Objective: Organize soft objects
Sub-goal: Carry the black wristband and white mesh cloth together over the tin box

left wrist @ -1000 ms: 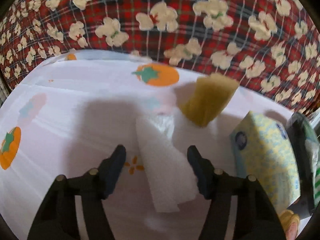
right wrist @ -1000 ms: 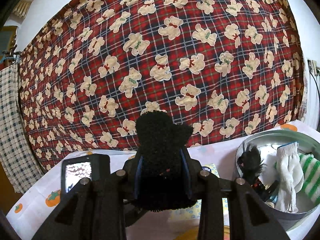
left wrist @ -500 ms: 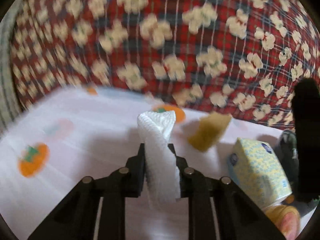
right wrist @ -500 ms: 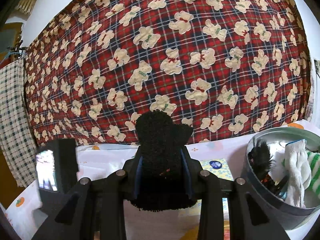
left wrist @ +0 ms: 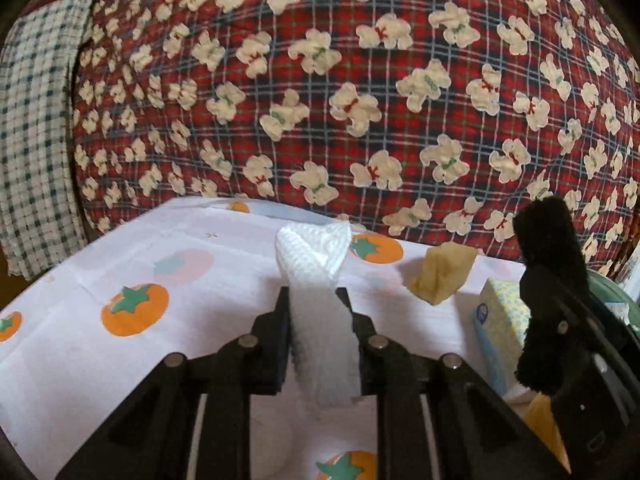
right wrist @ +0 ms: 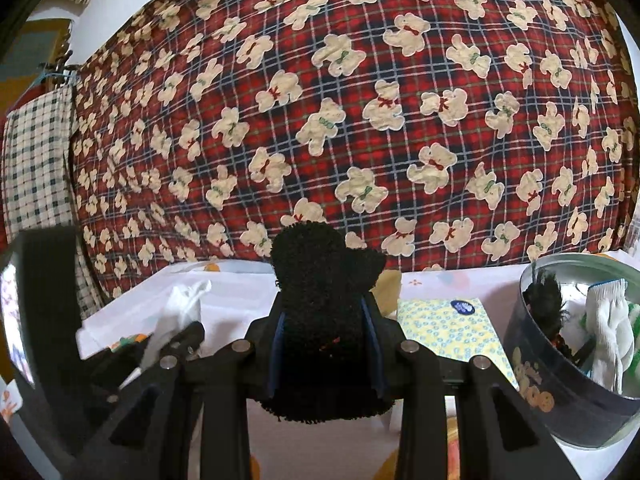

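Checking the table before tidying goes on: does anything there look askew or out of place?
The tan sponge-like block sits tilted on one edge on the fruit-print tablecloth, beyond the yellow patterned tissue box, not in the round metal tin.

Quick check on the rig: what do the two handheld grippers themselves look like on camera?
Both are matte black plastic. The left gripper and the right gripper each have angular fingers on forked, open-framed arms studded with round silver bolt heads. The right one's pads have blue edges. No hands, sleeves or cables are visible.
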`<state>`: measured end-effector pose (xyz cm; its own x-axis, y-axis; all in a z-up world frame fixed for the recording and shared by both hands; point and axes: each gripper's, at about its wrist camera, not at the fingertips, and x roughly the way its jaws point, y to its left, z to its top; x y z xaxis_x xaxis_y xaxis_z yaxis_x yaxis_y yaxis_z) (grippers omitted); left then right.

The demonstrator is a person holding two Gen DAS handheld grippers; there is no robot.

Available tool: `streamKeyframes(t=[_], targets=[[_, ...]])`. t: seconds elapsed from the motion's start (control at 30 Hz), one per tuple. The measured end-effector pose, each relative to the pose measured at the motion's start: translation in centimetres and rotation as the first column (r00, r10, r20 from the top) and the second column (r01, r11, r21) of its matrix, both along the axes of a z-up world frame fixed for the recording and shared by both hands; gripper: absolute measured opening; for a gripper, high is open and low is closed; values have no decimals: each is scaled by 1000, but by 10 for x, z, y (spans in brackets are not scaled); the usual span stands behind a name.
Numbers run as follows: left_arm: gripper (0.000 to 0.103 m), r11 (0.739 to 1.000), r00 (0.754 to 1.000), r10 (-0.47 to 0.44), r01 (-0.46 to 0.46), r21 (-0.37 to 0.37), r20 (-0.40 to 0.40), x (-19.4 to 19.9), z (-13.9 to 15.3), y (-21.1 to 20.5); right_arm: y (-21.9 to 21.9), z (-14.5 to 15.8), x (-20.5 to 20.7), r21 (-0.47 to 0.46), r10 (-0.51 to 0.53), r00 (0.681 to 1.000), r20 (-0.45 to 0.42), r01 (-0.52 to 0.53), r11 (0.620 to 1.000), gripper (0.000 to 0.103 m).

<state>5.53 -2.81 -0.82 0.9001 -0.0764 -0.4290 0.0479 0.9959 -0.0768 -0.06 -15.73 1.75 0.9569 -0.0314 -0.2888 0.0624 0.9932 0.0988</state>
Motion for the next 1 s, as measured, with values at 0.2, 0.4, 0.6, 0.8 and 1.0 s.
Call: streamKeyframes(t=[0.2,0.4,0.6,0.8,1.0], targets=[[18,999,997,-12,9,44,70,-21,4,-6,-3,-2,-16,8,14,1000,7,-14,1000,38],[18,998,995,-26,21,53,97,-34,7,-9,-7,-2,-31,7,13,1000,19,-13,1000,38],[18,998,994,-35,31,48,101,-44,8,-11,-9,-1,-48,-9,23,999,46,-23,1000,38],[18,998,993,-47,43,46,109,-58,8,-17,-13,0,-66,-38,26,997,70,-24,999,38],[18,997,992,-65,61,37,110,-71,8,-23,-22,0,-80,-58,11,996,94,-5,998,38]])
